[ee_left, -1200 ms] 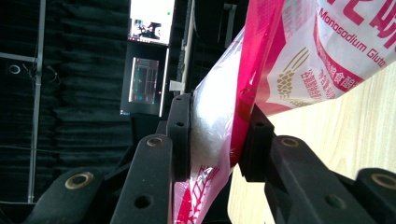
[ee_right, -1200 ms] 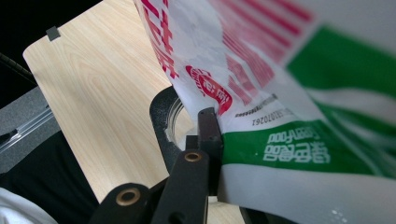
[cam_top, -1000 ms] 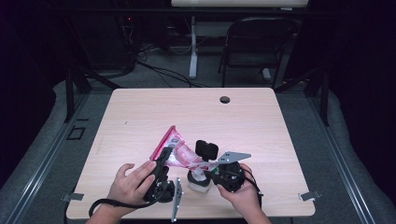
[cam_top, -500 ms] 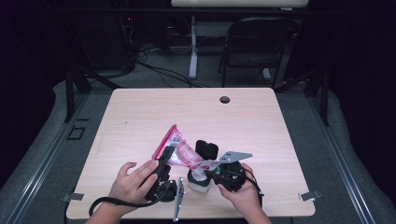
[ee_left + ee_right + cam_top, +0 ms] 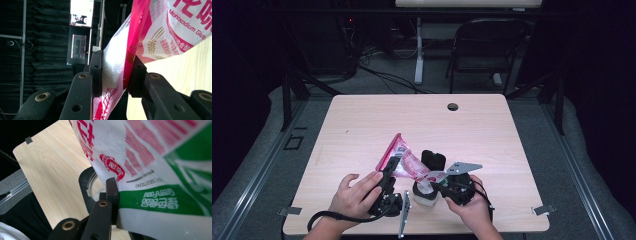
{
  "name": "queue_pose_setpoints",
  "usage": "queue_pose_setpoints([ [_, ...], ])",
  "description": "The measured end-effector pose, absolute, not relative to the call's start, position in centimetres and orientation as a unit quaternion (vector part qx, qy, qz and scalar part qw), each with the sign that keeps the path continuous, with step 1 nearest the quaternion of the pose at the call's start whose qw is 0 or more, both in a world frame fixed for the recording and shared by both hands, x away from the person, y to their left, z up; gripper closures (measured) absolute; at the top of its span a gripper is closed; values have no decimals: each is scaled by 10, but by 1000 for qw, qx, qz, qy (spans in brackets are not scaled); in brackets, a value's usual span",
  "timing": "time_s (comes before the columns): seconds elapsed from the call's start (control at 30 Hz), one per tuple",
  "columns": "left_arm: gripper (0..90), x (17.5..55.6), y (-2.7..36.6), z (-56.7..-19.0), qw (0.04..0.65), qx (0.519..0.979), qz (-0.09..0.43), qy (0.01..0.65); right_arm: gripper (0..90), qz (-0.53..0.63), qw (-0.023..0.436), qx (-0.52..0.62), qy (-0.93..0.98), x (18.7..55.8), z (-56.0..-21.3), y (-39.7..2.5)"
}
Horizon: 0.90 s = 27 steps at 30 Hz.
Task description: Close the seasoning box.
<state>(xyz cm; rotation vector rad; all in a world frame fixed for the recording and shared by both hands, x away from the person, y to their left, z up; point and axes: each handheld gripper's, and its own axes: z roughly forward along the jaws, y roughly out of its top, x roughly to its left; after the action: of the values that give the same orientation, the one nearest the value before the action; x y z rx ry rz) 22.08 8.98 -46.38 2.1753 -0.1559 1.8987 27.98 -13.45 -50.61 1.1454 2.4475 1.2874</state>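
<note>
A pink, white and green plastic bag [image 5: 404,161] of white crystals sits in the lower middle of the high view, held tilted above the near part of the wooden table [image 5: 362,125] between two hand-held grippers. Its upper corner points toward the upper left and its lower end dips to a small white jar [image 5: 424,192] standing on the table near the front edge. The bag carries red Chinese characters, the words "Monosodium Glutamate" partly readable, a gold wheat-ear mark, a barcode line and a green band of print. The left gripper [image 5: 117,75] is clamped on the bag's pink edge, with both black jaws pressing the film and a bulge of white grains between them. The right gripper [image 5: 112,195] grips the lower, green-and-white end of the bag; one jaw lies on the film, while the other is covered by the bag, so its far side cannot be made out. Under that end, the right gripper view shows the dark rim of the jar, mostly hidden by the bag, so I cannot tell whether grains are falling in. A black lid [image 5: 433,159] rests on the table just behind the jar. In the high view both hands are cut off by the bottom edge, and the bag's print is too small to read there.
</note>
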Motion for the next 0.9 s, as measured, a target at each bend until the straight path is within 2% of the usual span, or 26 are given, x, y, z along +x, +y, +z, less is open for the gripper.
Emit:
queue_pose_setpoints([
  [0.9, 708, 219, 91, -462, 118, 745, 654, -54, 900, 426, 68, 375, 820, 282, -507, -127],
])
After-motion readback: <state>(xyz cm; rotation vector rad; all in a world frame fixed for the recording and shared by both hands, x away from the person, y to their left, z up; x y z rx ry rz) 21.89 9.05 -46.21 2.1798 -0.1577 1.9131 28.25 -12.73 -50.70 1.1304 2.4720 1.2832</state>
